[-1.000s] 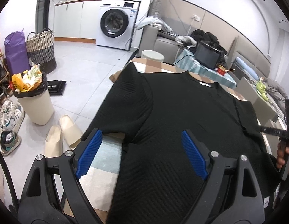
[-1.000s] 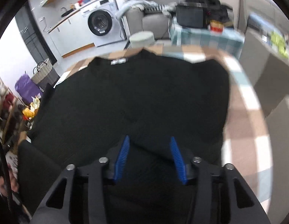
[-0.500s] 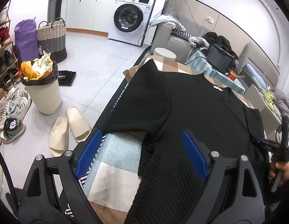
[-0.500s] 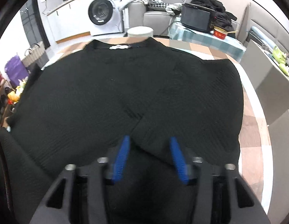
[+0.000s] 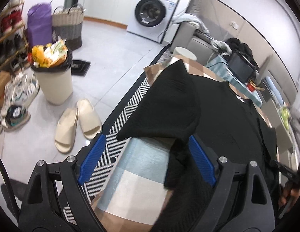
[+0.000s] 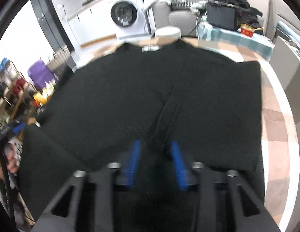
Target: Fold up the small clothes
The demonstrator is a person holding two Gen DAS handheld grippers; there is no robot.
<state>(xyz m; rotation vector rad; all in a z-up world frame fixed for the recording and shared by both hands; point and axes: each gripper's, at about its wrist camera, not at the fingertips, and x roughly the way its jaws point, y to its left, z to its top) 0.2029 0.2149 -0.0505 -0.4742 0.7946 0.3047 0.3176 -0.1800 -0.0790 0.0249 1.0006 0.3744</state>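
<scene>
A black textured short-sleeved top lies spread on a table with a checked cloth; it fills the right wrist view, collar label at the far edge. My left gripper is open and empty, over the table's left edge beside the top's left sleeve. My right gripper hangs low over the top's near hem, its jaws partly apart with black fabric between them; whether they grip it cannot be told.
Left of the table are a striped rug, beige slippers, a full bin and shoes. A washing machine, sofa and side table with a black box stand beyond.
The left gripper has swung left, off the top's body, out over the table edge and sleeve. The right gripper's jaws stand slightly wider and its view has shifted a little.
</scene>
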